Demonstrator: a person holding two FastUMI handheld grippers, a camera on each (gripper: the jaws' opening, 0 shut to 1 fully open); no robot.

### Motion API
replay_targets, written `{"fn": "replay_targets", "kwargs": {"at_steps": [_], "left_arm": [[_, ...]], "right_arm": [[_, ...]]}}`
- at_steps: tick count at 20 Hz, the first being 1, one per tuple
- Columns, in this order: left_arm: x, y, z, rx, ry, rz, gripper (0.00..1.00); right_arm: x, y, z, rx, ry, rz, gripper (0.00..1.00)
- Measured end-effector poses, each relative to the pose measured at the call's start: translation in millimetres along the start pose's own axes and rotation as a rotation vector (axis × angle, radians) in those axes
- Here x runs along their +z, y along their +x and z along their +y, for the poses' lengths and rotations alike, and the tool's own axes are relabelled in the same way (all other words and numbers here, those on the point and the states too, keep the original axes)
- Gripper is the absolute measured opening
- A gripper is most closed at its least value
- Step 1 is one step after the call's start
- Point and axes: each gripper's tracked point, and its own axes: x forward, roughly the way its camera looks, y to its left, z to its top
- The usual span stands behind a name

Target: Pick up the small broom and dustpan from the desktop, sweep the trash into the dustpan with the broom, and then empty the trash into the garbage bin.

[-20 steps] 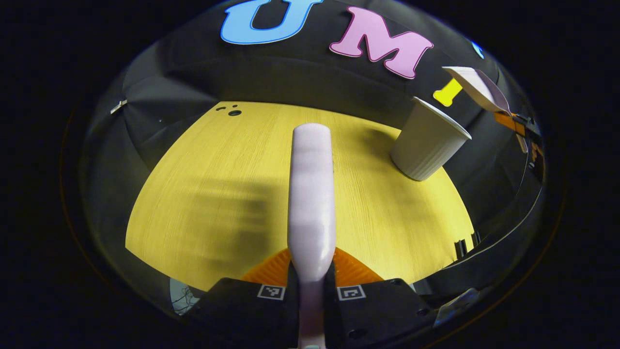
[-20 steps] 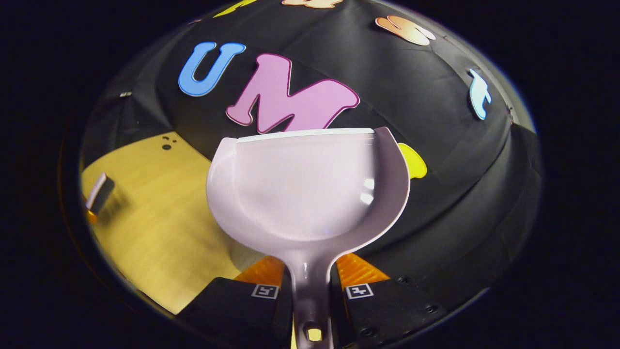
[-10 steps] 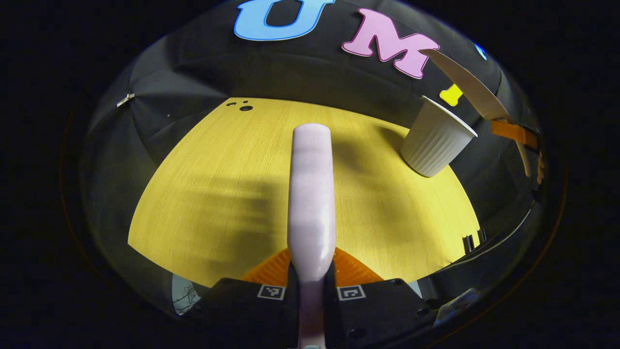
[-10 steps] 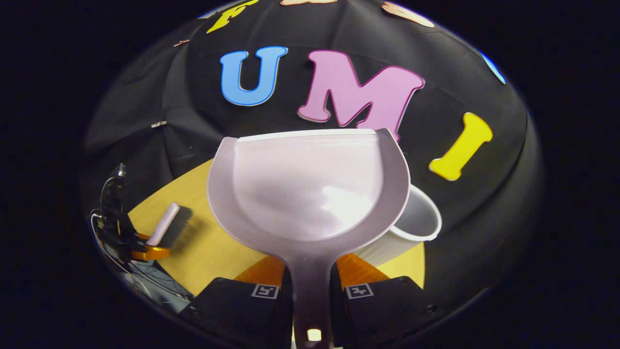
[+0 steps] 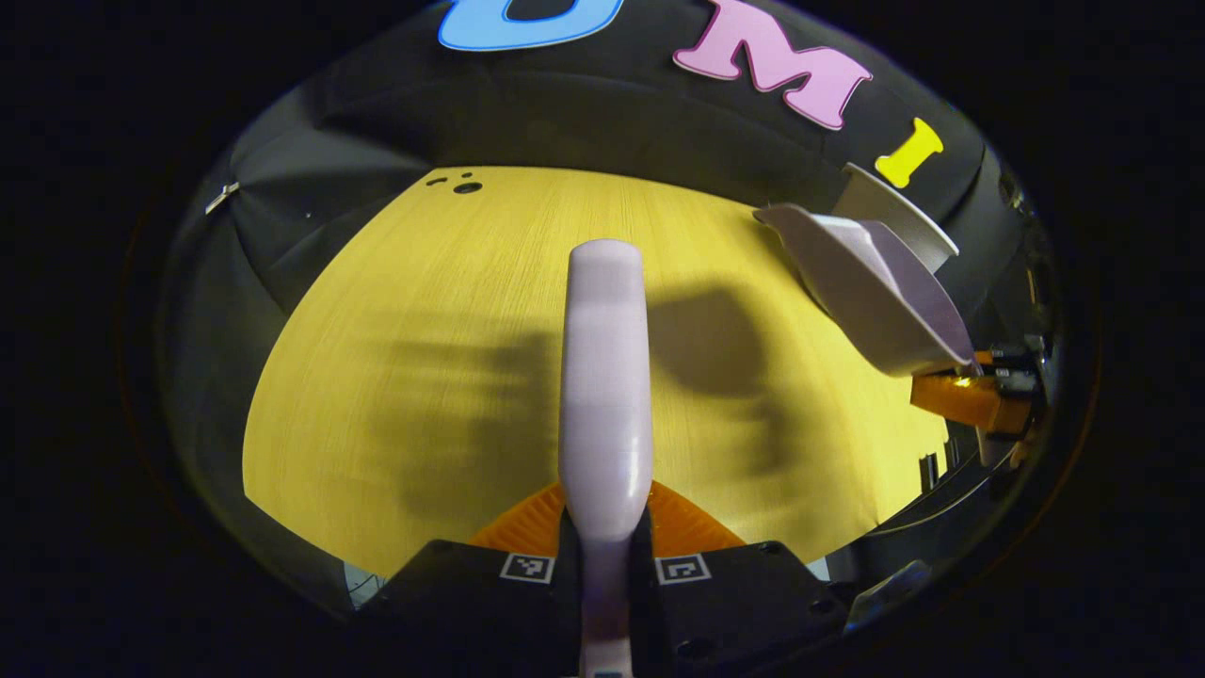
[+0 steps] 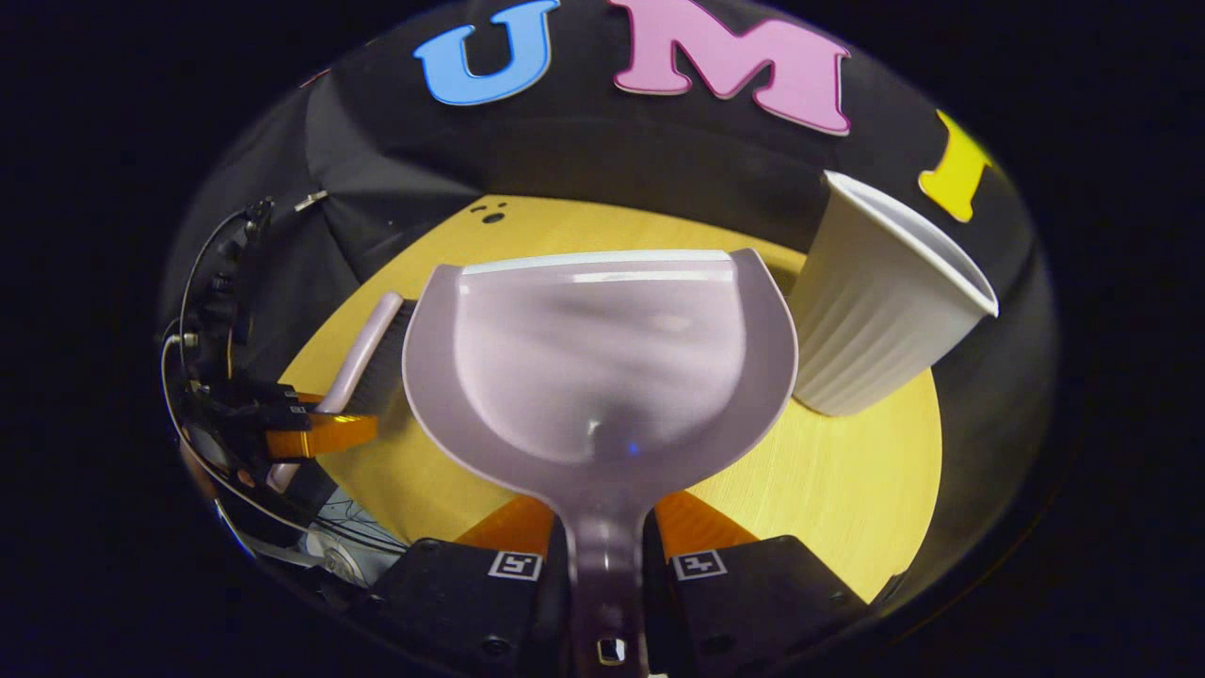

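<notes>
with the right gripper [image 6: 605,556] clamped on the pale lilac plastic dustpan [image 6: 602,367] handle, tip its lip squarely over the ribbed white bin [image 6: 880,301]; the left gripper [image 5: 604,556] grips the lilac broom [image 5: 604,377].

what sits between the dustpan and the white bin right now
Nothing visible. The right claw holds the dustpan by its handle, lifted over the table, and the white bin stands just to its right with its mouth open. The broom, held in the left claw, sits on the dustpan's far side.

A yellow wood-grain table [image 5: 424,377]; a few dark spots [image 5: 466,187], perhaps holes, near its far edge.
</notes>
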Motion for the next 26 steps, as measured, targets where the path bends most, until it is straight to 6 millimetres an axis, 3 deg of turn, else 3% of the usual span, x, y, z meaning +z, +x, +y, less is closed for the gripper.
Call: {"fn": "replay_targets", "kwargs": {"at_steps": [1, 2, 3, 6, 7, 9, 15, 17, 19, 20, 21, 22, 23, 26], "left_arm": [[0.2, 7.5, 1.7, 0.007, 0.007, 0.022, 0.25], [0.7, 13.8, 1.2, 0.01, 0.013, 0.047, 0.25], [1.3, 21.1, -0.8, 0.01, 0.019, 0.065, 0.25], [5.3, 38.5, 0.7, 0.027, 0.056, 0.112, 0.24], [7.8, 46.3, -0.9, 0.03, 0.059, 0.128, 0.25], [10.4, 56.0, -7.7, 0.016, 0.052, 0.162, 0.25], [15.1, 56.9, -9.9, 0.1, 0.141, 0.21, 0.26], [14.0, 58.1, -9.8, 0.129, 0.165, 0.217, 0.27], [13.3, 59.4, -12.6, 0.142, 0.185, 0.207, 0.29], [13.2, 57.7, -12.2, 0.15, 0.189, 0.209, 0.29], [11.9, 57.0, -13.0, 0.15, 0.185, 0.211, 0.31], [11.0, 56.7, -17.1, 0.133, 0.174, 0.211, 0.32], [11.8, 53.1, -21.1, 0.118, 0.163, 0.203, 0.36], [20.7, 35.1, -24.9, 0.121, 0.138, 0.139, 0.97]], "right_arm": [[-7.5, 8.8, -6.7, 0.0, 0.022, 0.026, 0.39], [-15.6, 14.3, -10.5, -0.005, 0.045, 0.046, 0.31], [-23.8, 20.0, -15.0, -0.012, 0.069, 0.065, 0.35], [-46.2, 45.3, -26.3, -0.034, 0.12, 0.129, 0.31], [-53.9, 54.7, -29.3, -0.042, 0.131, 0.156, 0.35], [-59.5, 71.2, -29.9, -0.048, 0.145, 0.192, 0.35], [-69.3, 82.7, -26.5, -0.056, 0.175, 0.242, 0.4], [-66.3, 83.7, -22.7, -0.047, 0.176, 0.236, 0.32], [-67.3, 85.1, -20.8, -0.026, 0.189, 0.242, 0.37], [-67.6, 85.8, -19.0, -0.021, 0.198, 0.246, 0.45], [-67.1, 85.3, -17.9, -0.014, 0.208, 0.248, 0.32], [-65.9, 85.4, -15.8, -0.003, 0.215, 0.248, 0.48], [-63.4, 84.8, -14.3, 0.007, 0.219, 0.241, 0.53], [-56.6, 71.4, -18.0, -0.005, 0.223, 0.2, 1.0]]}}
